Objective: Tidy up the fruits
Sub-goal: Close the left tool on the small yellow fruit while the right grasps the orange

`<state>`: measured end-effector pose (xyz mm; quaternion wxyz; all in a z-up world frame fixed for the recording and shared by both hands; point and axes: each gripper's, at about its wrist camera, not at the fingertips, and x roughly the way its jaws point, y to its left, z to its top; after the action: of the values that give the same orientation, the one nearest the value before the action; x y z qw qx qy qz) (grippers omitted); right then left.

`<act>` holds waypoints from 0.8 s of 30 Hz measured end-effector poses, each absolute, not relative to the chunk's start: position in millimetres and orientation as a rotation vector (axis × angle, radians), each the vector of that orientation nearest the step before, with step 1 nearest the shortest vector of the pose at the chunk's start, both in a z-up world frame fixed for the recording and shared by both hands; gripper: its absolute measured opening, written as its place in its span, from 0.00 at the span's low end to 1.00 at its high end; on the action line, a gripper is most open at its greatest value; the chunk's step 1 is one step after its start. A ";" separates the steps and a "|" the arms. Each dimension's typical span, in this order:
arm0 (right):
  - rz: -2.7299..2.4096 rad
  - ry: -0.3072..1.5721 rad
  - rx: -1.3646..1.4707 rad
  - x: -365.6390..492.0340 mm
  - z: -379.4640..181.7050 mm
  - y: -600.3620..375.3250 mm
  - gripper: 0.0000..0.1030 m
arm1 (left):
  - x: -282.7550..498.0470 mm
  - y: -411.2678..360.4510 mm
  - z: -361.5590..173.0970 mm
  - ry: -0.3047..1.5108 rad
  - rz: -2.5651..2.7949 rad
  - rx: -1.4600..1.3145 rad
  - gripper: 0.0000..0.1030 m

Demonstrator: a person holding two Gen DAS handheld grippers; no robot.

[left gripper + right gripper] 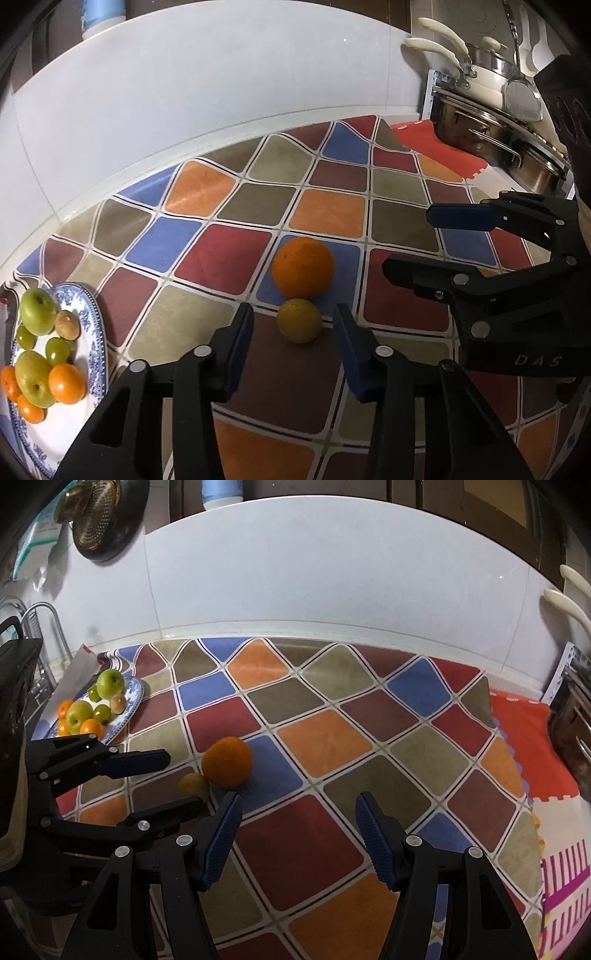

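While our left gripper (pixel 293 325) hangs with jaws spread on either side of a small yellow-green fruit (pixel 299 320), not touching it, we see a large orange (pixel 303 267) resting against that fruit's far side on the checkered tablecloth (pixel 229 258). Our right gripper (pixel 297 830) is wide apart too, holding nothing, just right of the pair. At far left a blue-patterned plate (pixel 98 332) carries green apples, small oranges and other fruit. Pots (pixel 487 122) stand at the far right.
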<state>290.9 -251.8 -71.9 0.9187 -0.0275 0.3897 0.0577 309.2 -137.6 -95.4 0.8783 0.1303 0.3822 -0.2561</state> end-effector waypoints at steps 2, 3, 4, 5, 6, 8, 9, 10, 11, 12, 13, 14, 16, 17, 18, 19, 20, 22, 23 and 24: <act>0.122 0.805 -0.056 292.3 -73.2 -252.0 0.62 | 311.2 -138.6 -97.5 0.804 -0.540 0.271 0.37; 0.123 0.806 -0.056 292.9 -73.9 -252.0 0.62 | 312.3 -139.1 -98.6 0.807 -0.540 0.271 0.35; 0.125 0.807 -0.058 293.7 -74.9 -251.5 0.62 | 313.2 -139.6 -99.9 0.812 -0.540 0.271 0.34; 0.126 0.808 -0.060 294.2 -75.4 -251.1 0.62 | 313.9 -139.8 -100.7 0.813 -0.540 0.270 0.31; 0.128 0.808 -0.060 294.6 -75.8 -251.0 0.62 | 314.6 -139.6 -101.7 0.816 -0.542 0.266 0.28; 0.131 0.811 -0.059 296.1 -76.8 -250.5 0.62 | 315.5 -139.3 -102.4 0.820 -0.547 0.259 0.26; 0.133 0.812 -0.059 296.8 -77.1 -250.0 0.62 | 315.5 -139.0 -102.4 0.818 -0.548 0.257 0.26; 0.135 0.812 -0.060 297.1 -77.4 -249.6 0.62 | 315.5 -138.5 -102.3 0.818 -0.547 0.257 0.26; 0.137 0.813 -0.061 297.7 -77.7 -248.9 0.62 | 315.1 -137.7 -101.9 0.817 -0.544 0.257 0.26; 0.140 0.814 -0.061 298.0 -77.8 -248.2 0.62 | 314.3 -136.4 -100.9 0.813 -0.540 0.256 0.26; 0.146 0.813 -0.061 298.4 -77.9 -246.9 0.62 | 313.3 -134.1 -99.6 0.810 -0.533 0.256 0.26; 0.149 0.813 -0.063 299.1 -78.0 -245.8 0.62 | 312.5 -131.1 -98.2 0.807 -0.522 0.255 0.26; 0.156 0.812 -0.066 300.1 -78.3 -243.2 0.62 | 312.0 -124.7 -95.8 0.804 -0.499 0.244 0.26; 0.162 0.812 -0.067 301.1 -78.6 -241.3 0.62 | 312.1 -120.6 -94.6 0.804 -0.486 0.235 0.26; 0.169 0.812 -0.069 302.3 -78.9 -238.9 0.62 | 312.3 -117.6 -94.0 0.803 -0.473 0.232 0.26; 0.176 0.812 -0.071 303.2 -79.2 -237.1 0.62 | 312.1 -112.6 -92.8 0.800 -0.454 0.227 0.26; 0.183 0.812 -0.074 304.6 -79.8 -234.4 0.62 | 311.8 -109.9 -92.2 0.798 -0.445 0.224 0.26; 0.199 0.814 -0.081 308.2 -81.3 -228.2 0.62 | 312.1 -102.1 -90.6 0.793 -0.415 0.217 0.26; 0.208 0.815 -0.087 310.6 -82.4 -224.5 0.62 | 311.7 -99.2 -90.2 0.791 -0.407 0.214 0.26; 0.214 0.817 -0.091 312.4 -83.3 -221.6 0.62 | 312.2 -95.6 -89.3 0.788 -0.395 0.210 0.26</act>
<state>312.4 -221.6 -83.3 0.9112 -0.0440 0.3963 0.1039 312.2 -95.6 -89.3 0.8991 0.1017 0.3808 -0.1907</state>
